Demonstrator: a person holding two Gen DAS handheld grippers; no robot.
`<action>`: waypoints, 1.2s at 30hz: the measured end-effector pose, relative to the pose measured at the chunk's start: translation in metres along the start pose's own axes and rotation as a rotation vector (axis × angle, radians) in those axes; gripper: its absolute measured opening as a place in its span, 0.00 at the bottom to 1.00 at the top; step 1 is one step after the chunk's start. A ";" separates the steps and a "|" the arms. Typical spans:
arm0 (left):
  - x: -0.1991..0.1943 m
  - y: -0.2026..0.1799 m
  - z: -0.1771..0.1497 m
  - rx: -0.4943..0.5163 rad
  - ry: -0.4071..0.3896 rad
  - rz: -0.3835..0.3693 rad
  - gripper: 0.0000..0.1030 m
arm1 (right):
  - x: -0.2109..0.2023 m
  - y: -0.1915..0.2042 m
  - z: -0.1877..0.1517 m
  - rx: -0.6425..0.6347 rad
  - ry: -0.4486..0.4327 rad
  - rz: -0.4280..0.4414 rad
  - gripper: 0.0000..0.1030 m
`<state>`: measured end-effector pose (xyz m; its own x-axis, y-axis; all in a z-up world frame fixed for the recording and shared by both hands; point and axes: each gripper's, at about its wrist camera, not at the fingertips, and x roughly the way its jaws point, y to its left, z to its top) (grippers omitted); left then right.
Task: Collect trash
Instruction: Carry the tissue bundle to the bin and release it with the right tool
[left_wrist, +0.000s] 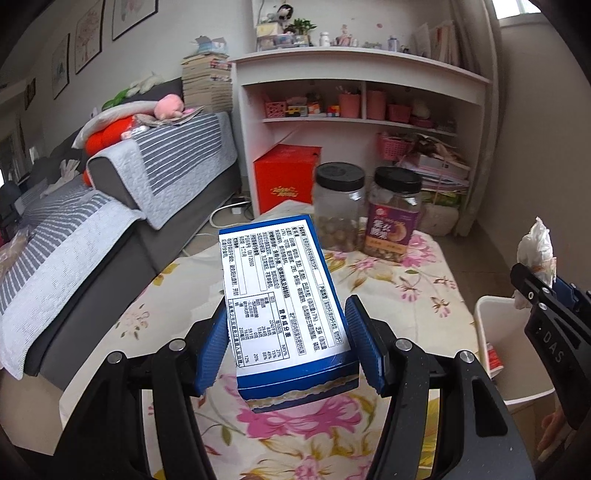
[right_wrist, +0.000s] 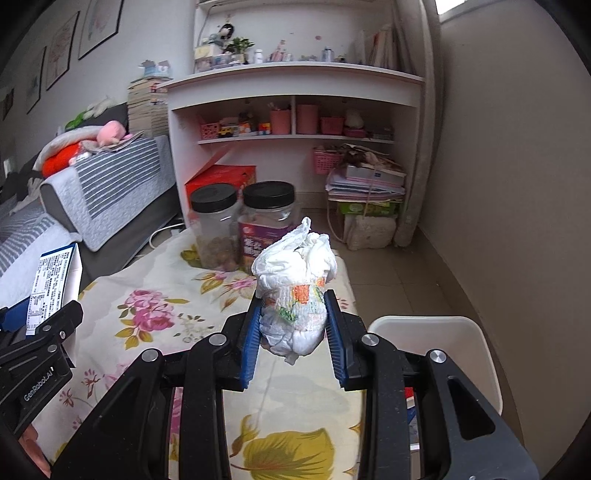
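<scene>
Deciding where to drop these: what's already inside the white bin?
In the white bin, a red-and-white packet lies against the wall. The right tongs cover the rest of its floor.

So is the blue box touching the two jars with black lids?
Apart. In the right wrist view the blue box sits far left in the left gripper, while both jars stand across a wide stretch of the flowered cloth.

**Layout of table and surroundings**

Two jars (right_wrist: 214, 225) (right_wrist: 267, 221) stand side by side at the table's (right_wrist: 155, 280) far edge. The bin (right_wrist: 476, 354) sits on the floor off its right edge; the sofa (left_wrist: 122, 206) runs along its left. The shelf unit (right_wrist: 295, 107) stands behind.
</scene>
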<state>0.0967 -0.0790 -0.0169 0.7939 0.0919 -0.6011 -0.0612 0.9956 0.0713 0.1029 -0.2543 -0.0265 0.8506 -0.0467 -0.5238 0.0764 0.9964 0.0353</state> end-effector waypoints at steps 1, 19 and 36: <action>0.000 -0.005 0.002 0.004 -0.003 -0.008 0.59 | 0.000 -0.003 0.002 0.005 0.000 -0.005 0.30; 0.011 -0.096 0.022 0.084 -0.011 -0.140 0.59 | 0.019 -0.099 0.007 0.134 0.040 -0.172 0.31; 0.011 -0.204 0.032 0.199 -0.013 -0.277 0.59 | 0.019 -0.211 0.002 0.319 0.075 -0.386 0.63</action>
<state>0.1378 -0.2818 -0.0124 0.7715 -0.1829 -0.6093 0.2759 0.9592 0.0614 0.1041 -0.4659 -0.0422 0.6898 -0.3908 -0.6094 0.5435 0.8356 0.0793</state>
